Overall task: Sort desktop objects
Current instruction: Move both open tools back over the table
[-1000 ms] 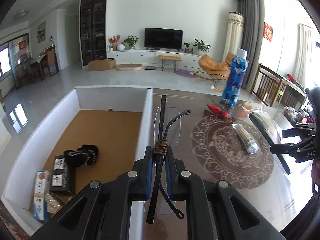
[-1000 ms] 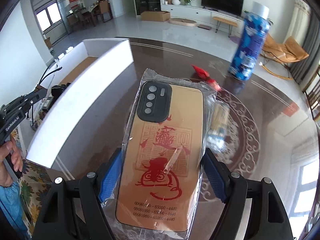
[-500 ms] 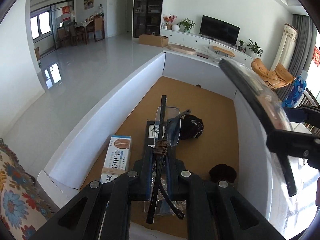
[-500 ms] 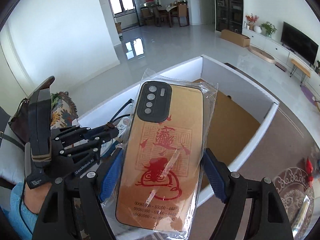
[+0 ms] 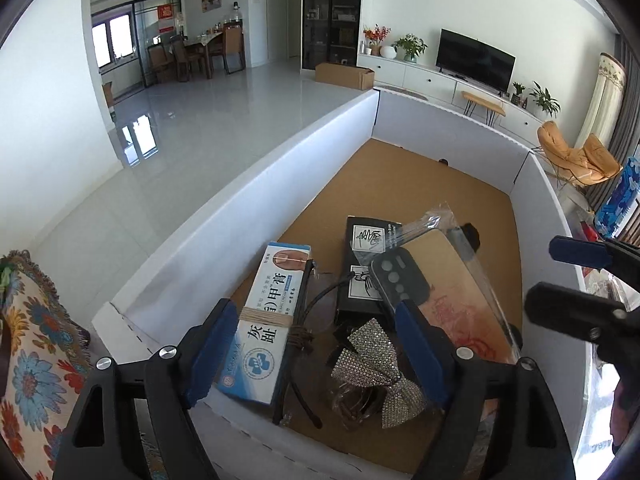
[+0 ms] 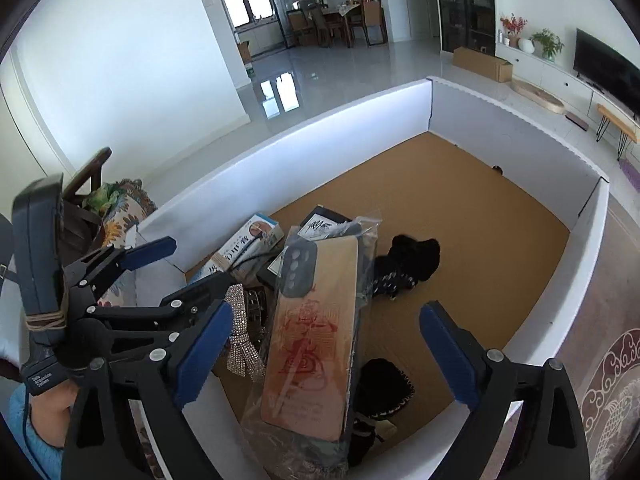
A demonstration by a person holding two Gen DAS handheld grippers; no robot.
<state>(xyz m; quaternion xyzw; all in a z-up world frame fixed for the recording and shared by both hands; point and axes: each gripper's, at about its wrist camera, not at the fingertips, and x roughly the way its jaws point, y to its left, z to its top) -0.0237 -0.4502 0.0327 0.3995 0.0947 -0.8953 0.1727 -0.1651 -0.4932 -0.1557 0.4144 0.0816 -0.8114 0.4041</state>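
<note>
Left wrist view: the left gripper (image 5: 316,342) hangs over the near end of the box (image 5: 256,184), its jaws opening, blue pads wide apart with nothing pressed between them. Below the gap lie the glasses (image 5: 308,336), thin dark frame across the ointment carton (image 5: 268,320) by the box's left wall; the lenses are clear and hard to trace, and a knot of brown cord marks the frame. A rhinestone bow (image 5: 376,364) sits at the near edge, partly over something glassy that cannot be made out. The phone case (image 5: 444,292), in crinkled plastic, leans across a black packet (image 5: 362,264), hiding most of it. A dark lump behind the case is nearly all covered. At the right edge the right gripper (image 5: 576,276) shows only as two finger ends, cut off by the frame. A blue can (image 5: 618,196) beyond the box's right wall is half out of view.

Right wrist view: the right gripper (image 6: 324,350) has its jaws opening, pads clear of the case (image 6: 316,332) on both sides; the case lies tilted in the box's near corner, its lower end blurred and out of focus, so what it rests on cannot be told. A black fabric item (image 6: 412,260) lies on the brown floor past it; another dark, frilled thing (image 6: 384,388) is mostly hidden under the case. The bow (image 6: 240,340) is partly behind the left pad. The left gripper (image 6: 160,276) crosses the near left corner, held by a hand (image 6: 52,408) in a blue sleeve, mostly cut off.
</note>
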